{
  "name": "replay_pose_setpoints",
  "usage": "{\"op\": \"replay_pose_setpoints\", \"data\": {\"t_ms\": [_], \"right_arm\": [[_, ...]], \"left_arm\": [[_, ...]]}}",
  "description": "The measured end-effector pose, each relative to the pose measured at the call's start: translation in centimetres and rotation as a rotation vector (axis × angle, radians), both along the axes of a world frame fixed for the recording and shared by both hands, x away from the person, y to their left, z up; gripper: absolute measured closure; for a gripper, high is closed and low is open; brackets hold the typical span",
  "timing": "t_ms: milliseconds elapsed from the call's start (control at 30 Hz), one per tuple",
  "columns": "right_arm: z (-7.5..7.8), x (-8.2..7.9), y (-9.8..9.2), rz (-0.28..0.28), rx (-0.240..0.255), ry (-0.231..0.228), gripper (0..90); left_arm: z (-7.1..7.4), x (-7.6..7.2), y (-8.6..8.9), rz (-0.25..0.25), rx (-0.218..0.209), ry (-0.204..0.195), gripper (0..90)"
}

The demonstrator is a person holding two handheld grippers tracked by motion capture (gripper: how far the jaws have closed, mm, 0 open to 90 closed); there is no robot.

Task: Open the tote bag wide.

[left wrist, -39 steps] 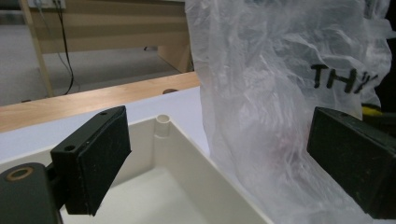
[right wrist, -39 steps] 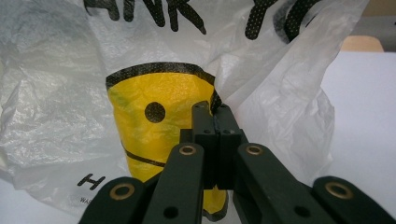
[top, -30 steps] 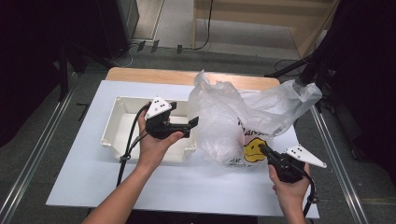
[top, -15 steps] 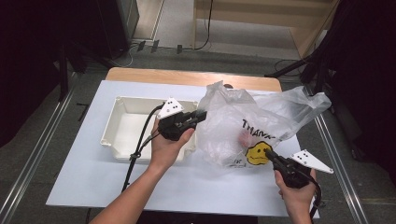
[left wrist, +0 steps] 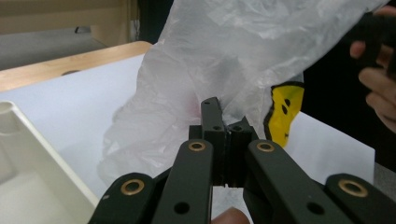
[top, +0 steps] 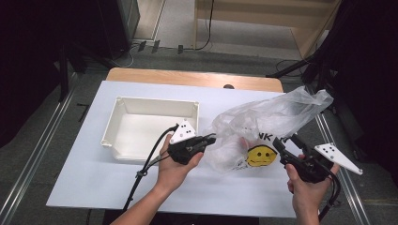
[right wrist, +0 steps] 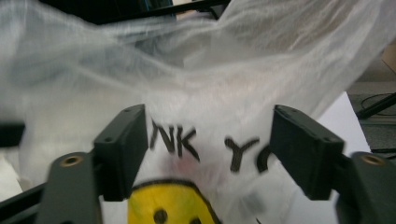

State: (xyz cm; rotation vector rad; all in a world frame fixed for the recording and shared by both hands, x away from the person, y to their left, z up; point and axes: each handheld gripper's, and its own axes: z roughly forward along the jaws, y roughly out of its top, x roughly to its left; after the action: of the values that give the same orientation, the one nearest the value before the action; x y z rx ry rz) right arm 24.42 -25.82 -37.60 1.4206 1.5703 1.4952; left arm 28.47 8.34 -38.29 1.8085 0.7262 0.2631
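One translucent plastic bag (top: 263,129) with yellow smiley print (top: 260,155) lay slumped on white table (top: 84,183), right of centre, beside white tray (top: 150,129). Something pinkish showed faintly inside; could not identify. Left gripper (top: 209,139) had jaws pressed together, pinching bag's near film, probably anchoring it. Right gripper (top: 284,143) had jaws spread wide, printed face between them, film ungrasped, probably lining up second hold. Tray sat empty, likely receiver for contents.
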Motion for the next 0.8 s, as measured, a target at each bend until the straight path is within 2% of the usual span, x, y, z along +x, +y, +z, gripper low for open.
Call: {"op": "replay_pose_setpoints", "data": {"t_ms": [100, 233, 300, 333, 400, 433, 533, 567, 633, 667, 700, 800], "right_arm": [[0.8, 0.8, 0.6, -0.057, -0.015, 0.023, 14.6], [0.6, 2.2, 0.6, -0.14, 0.035, 0.098, 13.7], [0.2, 2.9, 0.5, -0.143, 0.053, 0.132, 17.7], [-0.1, 3.3, 0.5, -0.142, 0.066, 0.147, 27.3], [-0.8, 3.6, 0.5, -0.104, 0.07, 0.143, 54.0], [-1.1, 3.8, 0.5, -0.088, 0.065, 0.143, 60.9], [-2.3, 4.2, 0.5, -0.088, 0.033, 0.169, 78.5], [-2.7, 4.3, 0.4, -0.085, 0.028, 0.182, 83.2], [-3.6, 4.5, 0.1, -0.078, 0.013, 0.203, 88.8], [-4.1, 4.5, 0.1, -0.078, 0.003, 0.215, 90.0], [-4.5, 4.6, -0.1, -0.074, -0.011, 0.223, 90.0], [-5.7, 4.7, -0.4, -0.076, -0.043, 0.259, 90.0]], "left_arm": [[-0.5, -0.4, -0.1, -0.002, -0.009, 0.01, 90.0], [-1.1, -0.6, -0.1, -0.001, -0.012, 0.023, 90.0], [-1.6, -1.0, 0.0, 0.0, -0.013, 0.035, 90.0], [-1.8, -1.1, 0.0, 0.0, -0.016, 0.038, 90.0], [-2.2, -1.3, 0.1, 0.004, -0.019, 0.045, 90.0], [-2.4, -1.4, 0.2, 0.005, -0.02, 0.048, 90.0], [-3.2, -1.7, 0.4, 0.016, -0.025, 0.059, 90.0], [-3.2, -1.7, 0.4, 0.016, -0.025, 0.059, 90.0], [-4.1, -2.0, 0.7, 0.019, -0.046, 0.094, 90.0], [-4.1, -2.0, 0.7, 0.019, -0.046, 0.094, 90.0], [-4.7, -2.1, 0.8, 0.02, -0.059, 0.112, 90.0], [-5.5, -2.4, 1.0, 0.023, -0.049, 0.117, 90.0]]}}
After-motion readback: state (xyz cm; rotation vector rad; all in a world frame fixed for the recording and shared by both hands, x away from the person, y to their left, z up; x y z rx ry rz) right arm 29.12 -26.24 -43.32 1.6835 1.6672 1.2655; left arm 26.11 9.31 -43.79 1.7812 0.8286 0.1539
